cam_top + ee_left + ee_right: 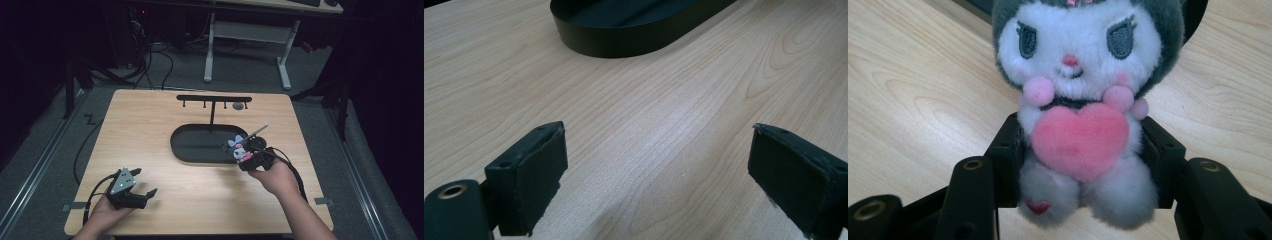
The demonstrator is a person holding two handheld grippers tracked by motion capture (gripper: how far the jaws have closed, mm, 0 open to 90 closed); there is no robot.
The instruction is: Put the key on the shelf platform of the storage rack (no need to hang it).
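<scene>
**A:** So the right gripper (pixel 1078 165) is pinching the plush toy (pixel 1078 100) just beside the black tray (pixel 200 150), off the table — carrying step?

**B:** Yeah, probably. Next it likely needs hanging on the rack (pixel 214 99). Left gripper (pixel 654 175) is spread, idle.

Centre of the high view, the tray (pixel 200 145) sits on the table (pixel 150 125), the hook stand (pixel 214 100) rising behind it. Just right of the tray's right end, the right gripper (pixel 242 156) grips the plush toy (pixel 239 147). Lower left, well apart, the left gripper (pixel 145 192) rests near the table's front edge.
</scene>
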